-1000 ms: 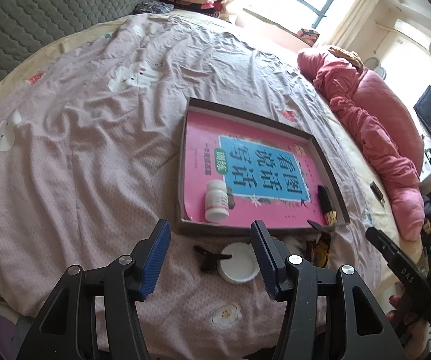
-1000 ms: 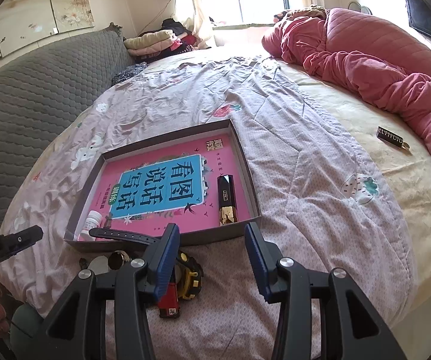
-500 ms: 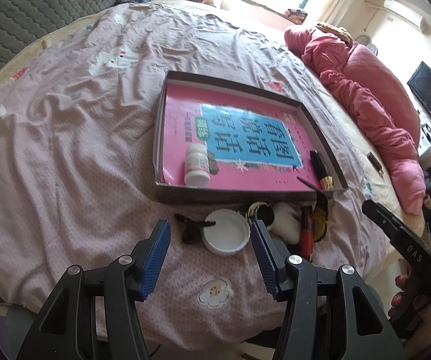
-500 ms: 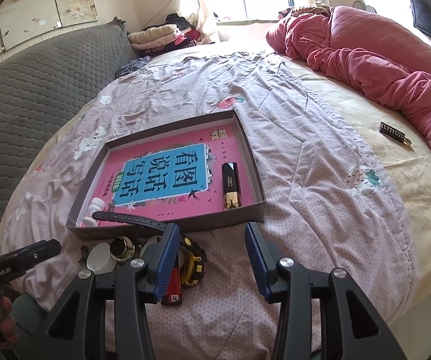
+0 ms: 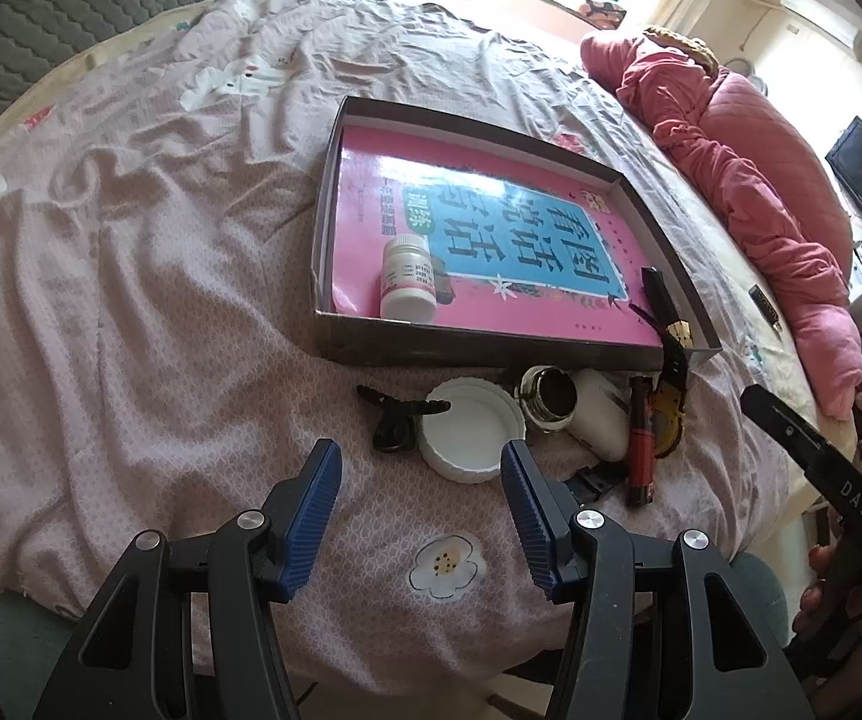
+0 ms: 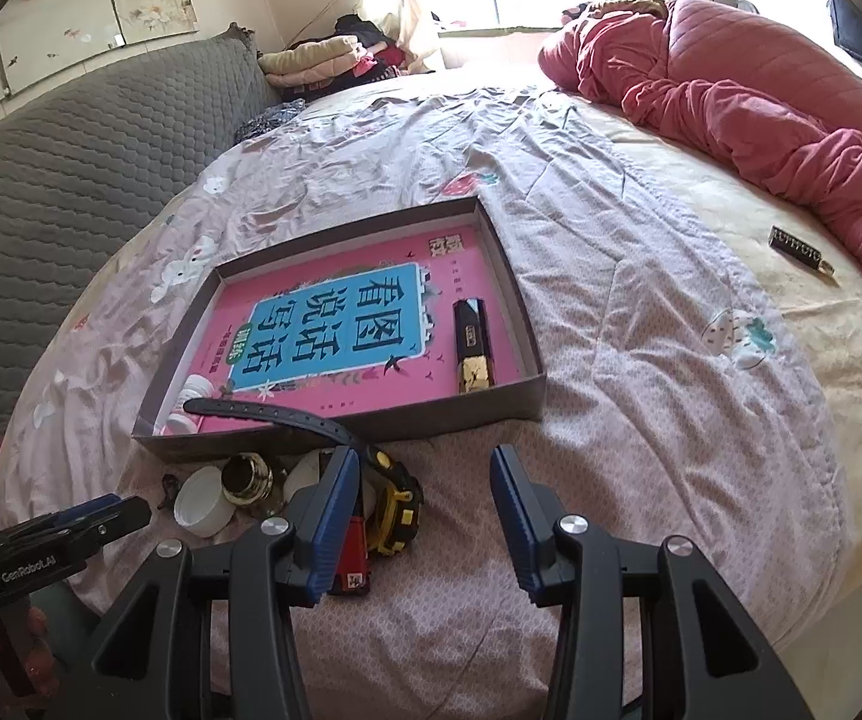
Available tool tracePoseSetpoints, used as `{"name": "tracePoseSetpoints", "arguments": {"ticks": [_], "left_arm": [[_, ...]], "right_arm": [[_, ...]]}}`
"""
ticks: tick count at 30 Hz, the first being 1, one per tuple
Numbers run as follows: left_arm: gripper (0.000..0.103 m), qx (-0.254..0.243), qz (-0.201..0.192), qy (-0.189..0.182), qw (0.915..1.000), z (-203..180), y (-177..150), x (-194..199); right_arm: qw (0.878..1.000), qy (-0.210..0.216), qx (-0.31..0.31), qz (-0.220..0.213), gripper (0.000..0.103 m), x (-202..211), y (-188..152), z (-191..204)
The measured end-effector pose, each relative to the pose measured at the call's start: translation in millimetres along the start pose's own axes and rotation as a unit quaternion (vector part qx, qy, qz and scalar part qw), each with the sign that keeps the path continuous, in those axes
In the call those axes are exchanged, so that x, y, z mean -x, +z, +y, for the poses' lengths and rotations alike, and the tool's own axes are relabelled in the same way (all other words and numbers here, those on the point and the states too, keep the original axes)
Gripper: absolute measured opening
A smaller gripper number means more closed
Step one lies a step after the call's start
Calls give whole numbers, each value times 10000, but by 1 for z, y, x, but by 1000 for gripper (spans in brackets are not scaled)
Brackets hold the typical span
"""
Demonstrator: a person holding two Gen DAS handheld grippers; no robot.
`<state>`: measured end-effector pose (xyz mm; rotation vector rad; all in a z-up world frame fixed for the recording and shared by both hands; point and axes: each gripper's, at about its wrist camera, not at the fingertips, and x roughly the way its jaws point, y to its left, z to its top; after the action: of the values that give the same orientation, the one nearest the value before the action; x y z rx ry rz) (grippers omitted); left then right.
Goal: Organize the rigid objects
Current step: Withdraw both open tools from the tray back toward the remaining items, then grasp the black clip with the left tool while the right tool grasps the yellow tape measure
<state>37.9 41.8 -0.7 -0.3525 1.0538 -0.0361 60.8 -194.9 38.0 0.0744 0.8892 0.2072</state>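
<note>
A shallow grey box (image 5: 490, 354) on the bed holds a pink book (image 5: 490, 228), a white pill bottle (image 5: 407, 279) and a black-and-gold lighter (image 5: 664, 309). Before its front wall lie a black hair clip (image 5: 392, 420), a white lid (image 5: 469, 429), a metal jar (image 5: 544, 399), a white object (image 5: 595, 420), a red stick (image 5: 640, 444) and a yellow tape measure (image 5: 667, 414). My left gripper (image 5: 419, 480) hovers open just short of the lid, holding nothing. My right gripper (image 6: 425, 498) stands open over bare sheet, beside the tape measure (image 6: 392, 510). A black strap (image 6: 275, 411) rests on the box's front rim.
A pink quilt (image 6: 760, 90) is bunched along the bed's right side, with a small dark case (image 6: 799, 246) near it. A grey padded headboard (image 6: 71, 168) runs along the left. Folded clothes (image 6: 323, 60) sit by the window. The bed's edge is just below both grippers.
My left gripper has sunk and closed in on the loose items in front of the box, now centred on the white lid. The right gripper has barely moved. Both stay open.
</note>
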Motion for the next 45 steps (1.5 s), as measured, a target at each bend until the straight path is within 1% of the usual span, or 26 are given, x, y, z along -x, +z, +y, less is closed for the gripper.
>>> {"name": "tracePoseSetpoints", "arguments": {"ticks": [10,15,21,25,31,36,39,42,45], "left_arm": [[57,82,56,-32,9999,6,1,-7],[54,93,100,-57,9999,8,2,-13],[45,118,92,-44,9999,9,2,-18],[39,108,125,-82,9998,10,3,-22],[26,170,151,-179,9996,11,8,-32],[25,286,210,-216,9991,15,11,-41],[24,453,229,-392,9979,23,14,-46],[21,490,240,-441,9975,28,15,-50],[21,713,252,-633,9951,35,20,-54]], "right_arm": [[9994,47,-60,348,45,-16,-16,-6],[9988,112,-77,475,45,-26,-19,-5],[9979,205,-94,612,45,-41,-21,0],[9975,237,-127,648,45,-44,-21,0],[9975,236,-133,646,45,-45,-20,-1],[9975,231,-150,653,45,-46,-18,-2],[9975,230,-149,656,45,-47,-17,-1],[9974,224,-146,673,45,-48,-17,-1],[9973,222,-135,690,45,-51,-17,0]]}}
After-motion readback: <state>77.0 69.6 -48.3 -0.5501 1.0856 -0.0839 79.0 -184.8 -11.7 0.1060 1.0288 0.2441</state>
